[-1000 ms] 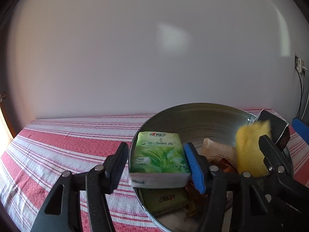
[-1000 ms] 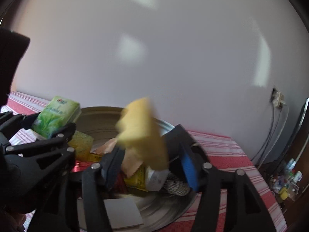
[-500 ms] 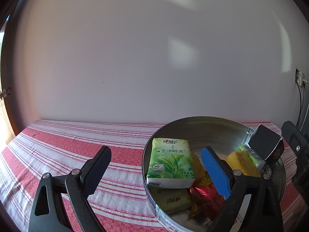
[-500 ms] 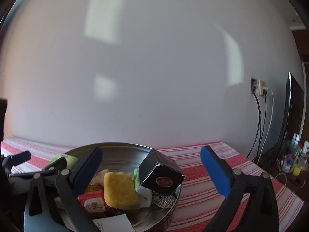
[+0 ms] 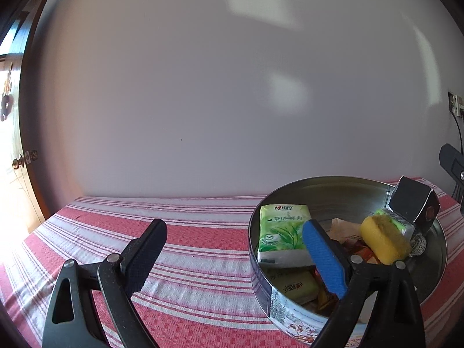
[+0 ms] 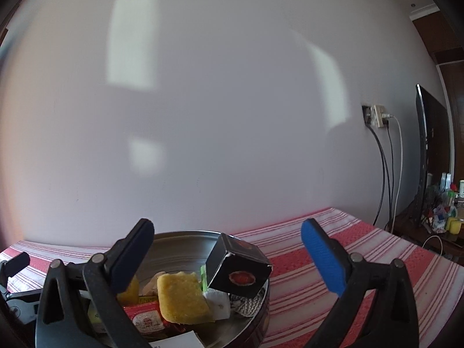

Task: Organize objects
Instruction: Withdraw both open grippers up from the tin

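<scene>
A round metal tin (image 5: 345,187) sits on the table (image 5: 188,232), which wears a red and white striped cloth, close to a plain pale wall (image 5: 232,87). Everything gathered so far lies inside the tin: a green tissue pack (image 5: 279,232) leans against its left inner wall, a yellow sponge (image 5: 382,239) rests on top of the heap toward the right side, and a black box (image 5: 413,203) with a red round mark is propped tilted on the tin's far right rim. Beneath these lie a red wrapper (image 6: 146,317) and an olive-green packet (image 5: 293,285), partly hidden. The left hand-held gripper (image 5: 232,256) stands spread wide with nothing between its jaws, one finger over the bare cloth left of the tin and the blue-padded finger over the tin's contents. The right hand-held gripper (image 6: 227,256) is likewise spread and empty, above the tin's near edge, the black box showing in the gap between its fingers.
</scene>
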{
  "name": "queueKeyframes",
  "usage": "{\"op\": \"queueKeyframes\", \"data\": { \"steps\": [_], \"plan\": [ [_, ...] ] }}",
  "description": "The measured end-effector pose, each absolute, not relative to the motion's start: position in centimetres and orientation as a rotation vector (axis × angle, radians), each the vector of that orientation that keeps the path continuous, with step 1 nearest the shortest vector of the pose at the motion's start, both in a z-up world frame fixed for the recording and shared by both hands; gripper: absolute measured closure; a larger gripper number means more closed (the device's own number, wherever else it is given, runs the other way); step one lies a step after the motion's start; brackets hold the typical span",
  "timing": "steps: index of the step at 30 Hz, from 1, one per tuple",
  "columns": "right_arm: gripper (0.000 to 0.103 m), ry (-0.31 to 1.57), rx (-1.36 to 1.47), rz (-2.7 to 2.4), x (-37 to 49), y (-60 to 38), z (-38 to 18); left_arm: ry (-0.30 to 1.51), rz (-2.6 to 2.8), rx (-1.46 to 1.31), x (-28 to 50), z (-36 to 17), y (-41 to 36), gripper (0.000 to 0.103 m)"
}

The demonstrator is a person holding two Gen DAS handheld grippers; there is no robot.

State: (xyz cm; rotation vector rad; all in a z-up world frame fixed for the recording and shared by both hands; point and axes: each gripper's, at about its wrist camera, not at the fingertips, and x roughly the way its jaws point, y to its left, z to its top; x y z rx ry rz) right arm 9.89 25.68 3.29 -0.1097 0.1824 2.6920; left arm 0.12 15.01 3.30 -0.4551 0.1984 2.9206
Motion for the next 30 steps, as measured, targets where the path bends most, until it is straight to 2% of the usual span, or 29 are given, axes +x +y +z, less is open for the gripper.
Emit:
{"op": "queueKeyframes", "data": {
  "steps": [4, 30],
  "plan": [
    [0.0, 0.182, -0.08, 2.654, 10.5, 25.1, 3.2, 0.253, 2.93, -0.422, 1.2, 3.4, 15.2, 0.007],
    [0.0, 0.141, -0.069, 2.595, 13.2, 22.4, 3.0, 0.121, 2.892, -0.45, 2.8, 2.8, 12.4, 0.003]
  ]
}}
